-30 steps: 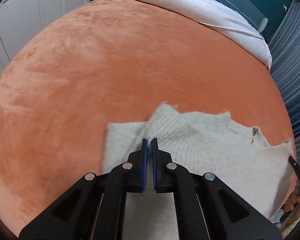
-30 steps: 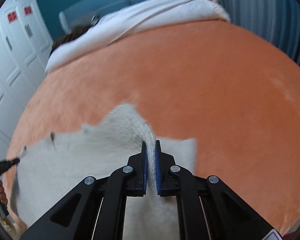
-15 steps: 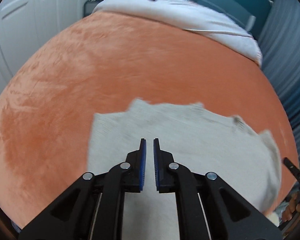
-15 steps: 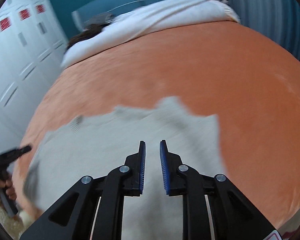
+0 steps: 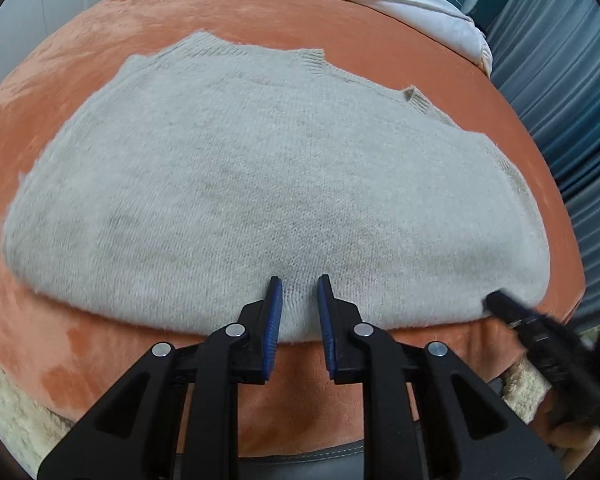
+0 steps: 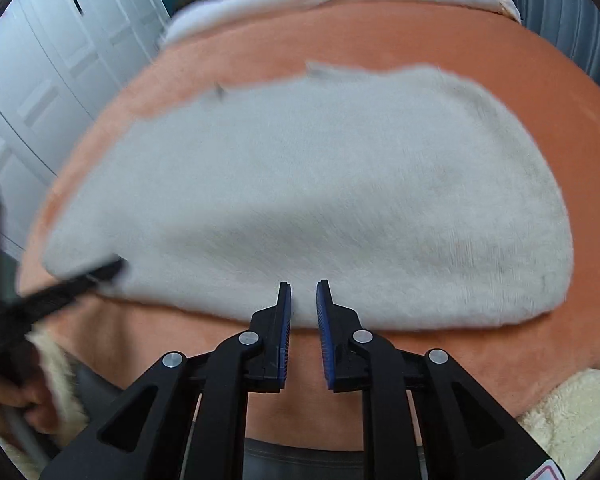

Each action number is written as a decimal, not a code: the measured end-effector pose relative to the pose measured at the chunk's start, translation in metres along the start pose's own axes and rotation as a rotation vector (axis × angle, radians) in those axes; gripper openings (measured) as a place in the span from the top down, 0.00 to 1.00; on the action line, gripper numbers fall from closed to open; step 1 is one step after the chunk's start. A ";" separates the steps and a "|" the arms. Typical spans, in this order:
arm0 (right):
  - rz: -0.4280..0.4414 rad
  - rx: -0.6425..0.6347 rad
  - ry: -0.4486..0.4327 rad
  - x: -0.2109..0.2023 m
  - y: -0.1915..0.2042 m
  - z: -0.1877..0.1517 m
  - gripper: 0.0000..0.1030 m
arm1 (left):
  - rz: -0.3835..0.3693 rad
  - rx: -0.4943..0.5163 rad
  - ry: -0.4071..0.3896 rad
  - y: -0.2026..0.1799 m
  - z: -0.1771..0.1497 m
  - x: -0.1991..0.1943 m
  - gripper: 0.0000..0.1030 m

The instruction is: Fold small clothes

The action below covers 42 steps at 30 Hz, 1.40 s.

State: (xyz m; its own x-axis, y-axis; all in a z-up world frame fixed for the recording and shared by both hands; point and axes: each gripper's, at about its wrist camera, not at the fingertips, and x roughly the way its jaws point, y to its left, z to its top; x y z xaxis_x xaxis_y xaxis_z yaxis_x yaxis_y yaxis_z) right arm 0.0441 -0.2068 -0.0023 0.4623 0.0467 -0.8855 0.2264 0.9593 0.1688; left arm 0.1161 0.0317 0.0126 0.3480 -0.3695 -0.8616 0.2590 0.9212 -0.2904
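- Grey knit sweater (image 5: pixel 268 168) spread flat on orange bed (image 5: pixel 100 12), near hem close to bed edge.
- Left hand-held gripper (image 5: pixel 299 282) parted narrowly over hem, holding nothing.
- Right hand-held gripper (image 6: pixel 303 286) likewise, empty.

Sweater (image 5: pixel 260 184): fuzzy knit wool, matt. Bedspread (image 5: pixel 100 40): velvety orange plush. Left tool (image 5: pixel 299 284): matt black plastic, ribbed blue pads.
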 end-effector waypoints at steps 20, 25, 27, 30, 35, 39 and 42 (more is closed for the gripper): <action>0.087 -0.041 0.032 0.030 0.085 0.038 0.86 | 0.034 -0.300 -0.116 0.105 -0.035 -0.056 0.51; 0.074 -0.023 -0.015 0.017 0.091 0.039 0.87 | -0.033 -0.334 -0.148 0.112 -0.028 -0.060 0.36; 0.085 -0.019 -0.052 0.007 0.095 0.047 0.87 | -0.045 -0.354 -0.172 0.117 -0.022 -0.059 0.31; 0.058 -0.048 -0.019 0.021 0.103 0.055 0.87 | -0.078 -0.420 -0.167 0.125 -0.012 -0.046 0.26; 0.062 -0.064 -0.026 0.036 0.102 0.048 0.87 | -0.106 -0.505 -0.158 0.137 -0.006 -0.030 0.21; 0.053 -0.104 -0.033 0.037 0.105 0.045 0.87 | -0.068 -0.490 -0.162 0.133 0.003 -0.027 0.20; 0.068 -0.096 -0.039 0.038 0.103 0.043 0.87 | -0.039 -0.492 -0.151 0.131 0.009 -0.024 0.21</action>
State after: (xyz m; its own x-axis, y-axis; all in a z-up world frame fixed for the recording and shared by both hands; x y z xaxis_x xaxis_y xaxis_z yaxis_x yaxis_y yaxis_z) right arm 0.1219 -0.1179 0.0003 0.5076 0.1032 -0.8554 0.1110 0.9767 0.1837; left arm 0.1501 0.1604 -0.0013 0.4823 -0.3846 -0.7871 -0.1679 0.8412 -0.5139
